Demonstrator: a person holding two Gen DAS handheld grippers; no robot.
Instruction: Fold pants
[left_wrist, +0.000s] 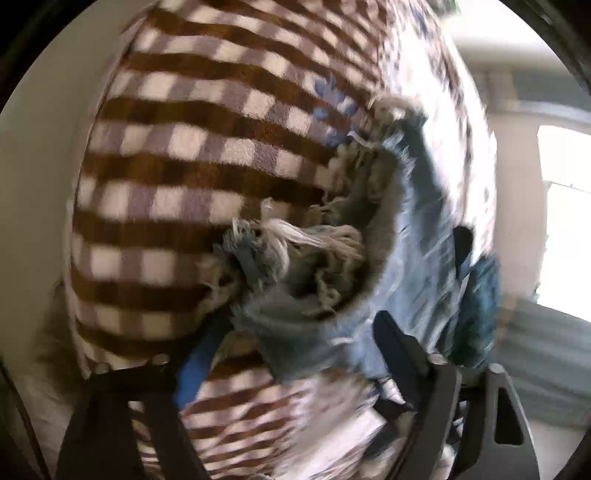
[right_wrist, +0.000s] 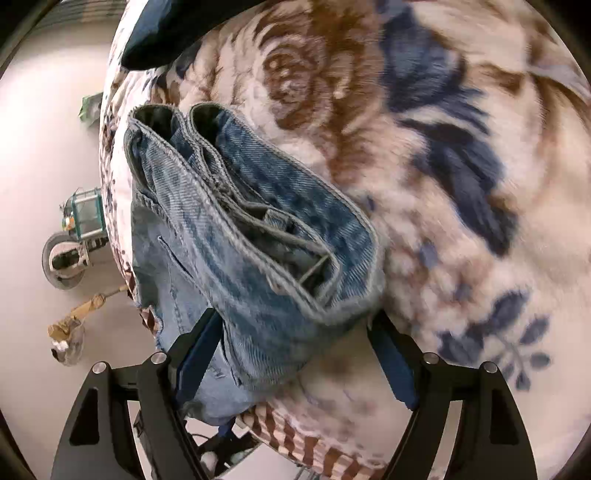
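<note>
Light blue denim pants lie on a blanket-covered bed. In the left wrist view their frayed leg hems (left_wrist: 295, 254) bunch between my left gripper's (left_wrist: 295, 332) fingers, which stand wide apart around the cloth; the view is motion-blurred. In the right wrist view the waistband end (right_wrist: 258, 229), with belt loops and a pocket, lies folded double between my right gripper's (right_wrist: 295, 332) fingers, which are spread wide at either side of it. Whether the pads touch the denim I cannot tell.
A brown-and-white checked blanket (left_wrist: 177, 155) and a floral blue-brown blanket (right_wrist: 443, 147) cover the bed. The bed edge is at the left, with floor clutter below: a wheeled item (right_wrist: 70, 254) and a brush (right_wrist: 74, 317). A dark pillow (right_wrist: 166, 29) lies at the top. A window (left_wrist: 565, 221) is at the right.
</note>
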